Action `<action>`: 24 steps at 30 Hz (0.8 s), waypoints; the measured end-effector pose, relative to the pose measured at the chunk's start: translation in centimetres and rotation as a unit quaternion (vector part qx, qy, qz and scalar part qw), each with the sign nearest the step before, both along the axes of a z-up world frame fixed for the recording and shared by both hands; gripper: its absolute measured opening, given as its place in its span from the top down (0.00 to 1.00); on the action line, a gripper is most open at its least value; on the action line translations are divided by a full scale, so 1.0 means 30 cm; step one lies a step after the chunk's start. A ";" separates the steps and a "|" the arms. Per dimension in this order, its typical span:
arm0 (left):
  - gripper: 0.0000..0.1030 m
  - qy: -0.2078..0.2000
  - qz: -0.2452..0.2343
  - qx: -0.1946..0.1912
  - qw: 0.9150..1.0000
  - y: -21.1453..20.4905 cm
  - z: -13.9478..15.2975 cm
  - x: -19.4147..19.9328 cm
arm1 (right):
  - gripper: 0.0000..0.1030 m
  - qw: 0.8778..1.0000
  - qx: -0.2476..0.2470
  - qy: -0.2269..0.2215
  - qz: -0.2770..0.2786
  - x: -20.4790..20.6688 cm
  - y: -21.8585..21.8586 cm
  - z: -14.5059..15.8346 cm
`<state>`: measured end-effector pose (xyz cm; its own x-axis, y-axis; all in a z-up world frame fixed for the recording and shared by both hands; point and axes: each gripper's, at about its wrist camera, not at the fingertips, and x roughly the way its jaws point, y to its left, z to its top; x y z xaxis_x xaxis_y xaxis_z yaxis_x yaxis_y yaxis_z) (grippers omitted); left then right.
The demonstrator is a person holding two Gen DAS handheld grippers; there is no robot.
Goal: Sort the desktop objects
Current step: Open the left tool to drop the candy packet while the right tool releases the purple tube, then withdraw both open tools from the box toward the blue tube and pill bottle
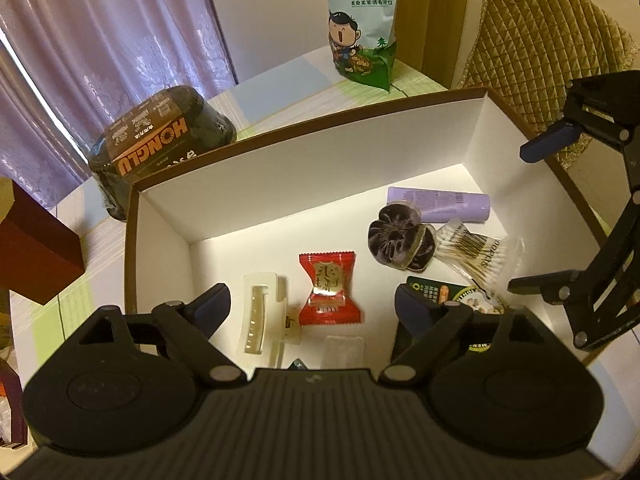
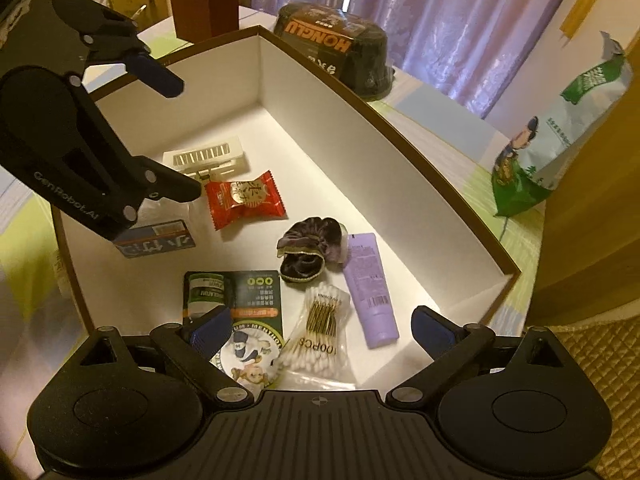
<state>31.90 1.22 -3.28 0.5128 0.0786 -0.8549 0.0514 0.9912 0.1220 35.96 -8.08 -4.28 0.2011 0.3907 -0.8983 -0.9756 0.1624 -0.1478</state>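
Observation:
A white box with a brown rim [image 1: 256,138] [image 2: 400,124] holds a red candy packet [image 1: 330,290] [image 2: 244,200], a cream plastic clip [image 1: 260,316] [image 2: 210,158], a dark purple scrunchie [image 1: 400,238] [image 2: 312,246], a lilac tube [image 1: 440,204] [image 2: 370,284], a bag of cotton swabs [image 1: 476,256] [image 2: 320,336], a green packet [image 1: 436,290] [image 2: 240,296] and a blue card packet [image 2: 156,240]. My left gripper [image 1: 312,308] [image 2: 170,130] hangs open over the candy and clip. Above the swabs and green packet, my right gripper [image 2: 322,330] [image 1: 540,212] is open. Neither holds anything.
A dark HONGLU package [image 1: 156,144] [image 2: 332,44] lies behind the box. A green and white snack bag [image 1: 360,20] [image 2: 560,132] stands on the striped tablecloth. A dark red hexagonal box [image 1: 32,248] [image 2: 204,0] sits at the left. A quilted chair back [image 1: 540,40] is to the right.

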 end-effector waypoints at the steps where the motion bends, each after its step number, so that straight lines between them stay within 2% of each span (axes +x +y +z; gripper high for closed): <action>1: 0.14 -0.001 -0.001 0.001 1.000 -0.004 0.006 -0.008 | 0.05 1.000 0.002 0.000 -0.004 -0.005 -0.006 0.006; 14: 0.13 -0.024 0.001 0.003 1.000 -0.031 0.097 -0.125 | 0.05 0.998 0.040 0.002 -0.055 -0.072 -0.088 0.100; 24: 0.11 -0.040 -0.004 0.004 0.999 -0.062 0.165 -0.271 | 0.05 0.992 0.079 0.014 -0.093 -0.157 -0.166 0.166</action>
